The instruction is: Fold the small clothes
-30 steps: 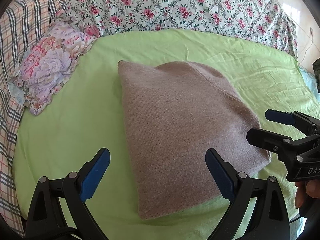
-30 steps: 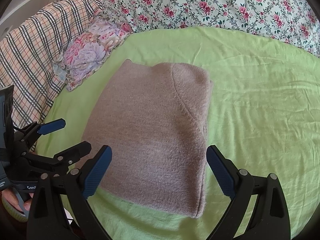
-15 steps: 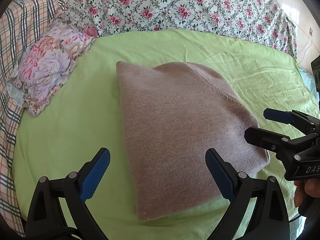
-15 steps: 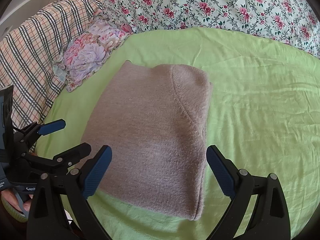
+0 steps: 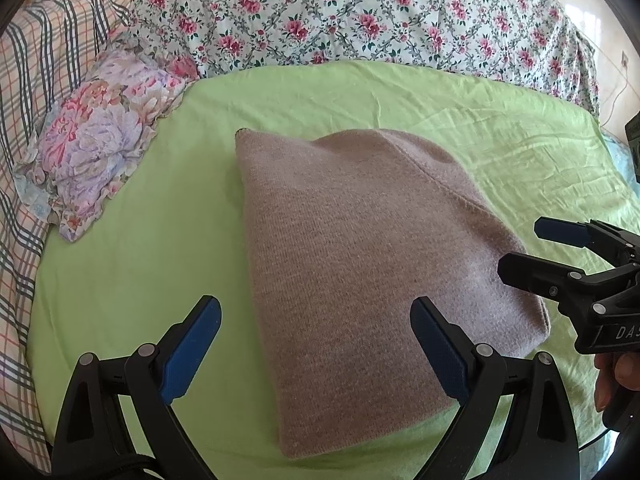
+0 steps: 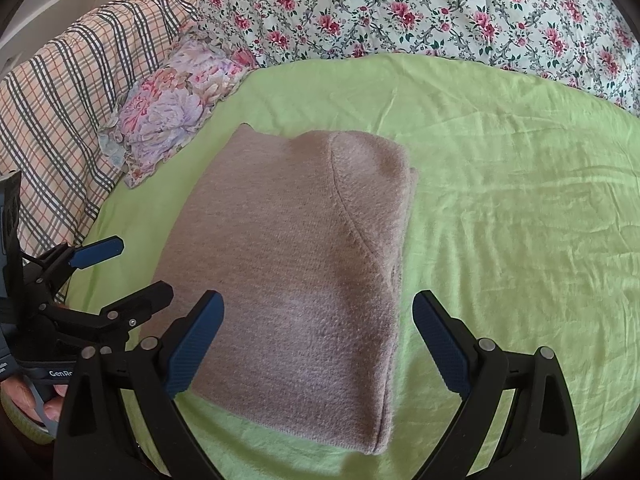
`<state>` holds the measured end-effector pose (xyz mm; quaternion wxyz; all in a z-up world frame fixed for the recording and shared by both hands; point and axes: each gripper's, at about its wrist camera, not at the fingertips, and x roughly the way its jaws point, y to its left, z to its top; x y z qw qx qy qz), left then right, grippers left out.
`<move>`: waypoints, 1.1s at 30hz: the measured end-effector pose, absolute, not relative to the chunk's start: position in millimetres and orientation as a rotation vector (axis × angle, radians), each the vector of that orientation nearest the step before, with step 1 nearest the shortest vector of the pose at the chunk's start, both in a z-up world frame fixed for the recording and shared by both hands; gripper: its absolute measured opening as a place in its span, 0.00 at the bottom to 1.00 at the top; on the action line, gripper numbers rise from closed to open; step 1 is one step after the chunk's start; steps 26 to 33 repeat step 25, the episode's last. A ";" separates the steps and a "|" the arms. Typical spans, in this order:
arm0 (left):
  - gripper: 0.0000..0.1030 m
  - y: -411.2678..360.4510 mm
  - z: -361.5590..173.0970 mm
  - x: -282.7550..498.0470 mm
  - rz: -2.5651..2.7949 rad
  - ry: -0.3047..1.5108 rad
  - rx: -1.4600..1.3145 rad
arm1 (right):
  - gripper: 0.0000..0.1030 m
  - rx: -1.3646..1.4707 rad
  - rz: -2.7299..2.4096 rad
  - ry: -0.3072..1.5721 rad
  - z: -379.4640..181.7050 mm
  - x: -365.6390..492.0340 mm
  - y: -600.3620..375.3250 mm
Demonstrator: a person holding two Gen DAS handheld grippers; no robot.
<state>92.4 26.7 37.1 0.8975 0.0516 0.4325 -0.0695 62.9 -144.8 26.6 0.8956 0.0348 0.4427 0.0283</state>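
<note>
Sweater (image 5: 360, 264): a mauve knit, folded into a thick rectangle, lying flat in the middle of the green sheet (image 5: 132, 264).
Step in hand: by my reading the fold is finished or nearly so; any further fold should take the near edge with both grippers level and lay it over without dragging.
Left gripper (image 5: 316, 344): fingers wide apart, holding nothing, hovering over the near left part of the sweater.
Right gripper (image 6: 318, 344): fingers also spread, empty, above the near right edge.
Containers: none in view.
Surroundings: a small floral pillow (image 6: 168, 108) lies left of the sweater, apart from it; a flowered quilt (image 5: 360, 12) and plaid cover (image 6: 64, 92) lie beyond.
</note>
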 end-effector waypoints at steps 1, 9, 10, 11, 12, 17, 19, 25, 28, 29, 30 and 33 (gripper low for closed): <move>0.93 26.6 37.2 93.3 -0.143 0.897 0.105 | 0.93 0.074 0.059 0.916 26.9 63.3 -146.4; 0.93 26.5 37.4 96.5 -0.137 0.906 0.103 | 0.93 0.081 0.048 0.908 28.0 59.0 -148.0; 0.93 26.0 37.5 96.4 -0.136 0.906 0.104 | 0.93 0.080 0.049 0.908 28.4 59.0 -149.1; 0.93 26.1 37.4 96.3 -0.135 0.907 0.104 | 0.93 0.079 0.048 0.907 28.6 58.6 -149.1; 0.93 26.1 37.4 96.5 -0.135 0.910 0.104 | 0.93 0.079 0.047 0.906 28.7 58.1 -149.1; 0.93 25.5 37.1 95.1 -0.135 0.919 0.107 | 0.93 0.079 0.039 0.913 27.5 57.8 -151.2; 0.93 25.5 37.3 94.5 -0.135 0.920 0.108 | 0.93 0.081 0.039 0.915 26.5 58.7 -152.4; 0.93 26.1 35.9 95.4 -0.132 0.923 0.108 | 0.93 0.074 0.044 0.929 21.8 66.3 -150.8; 0.93 26.1 35.9 95.4 -0.132 0.923 0.108 | 0.93 0.074 0.044 0.929 21.8 66.3 -150.8; 0.93 26.1 35.9 95.4 -0.132 0.923 0.108 | 0.93 0.074 0.044 0.929 21.8 66.3 -150.8; 0.93 26.1 35.9 95.4 -0.132 0.923 0.108 | 0.93 0.074 0.044 0.929 21.8 66.3 -150.8; 0.93 26.1 35.9 95.4 -0.132 0.923 0.108 | 0.93 0.074 0.044 0.929 21.8 66.3 -150.8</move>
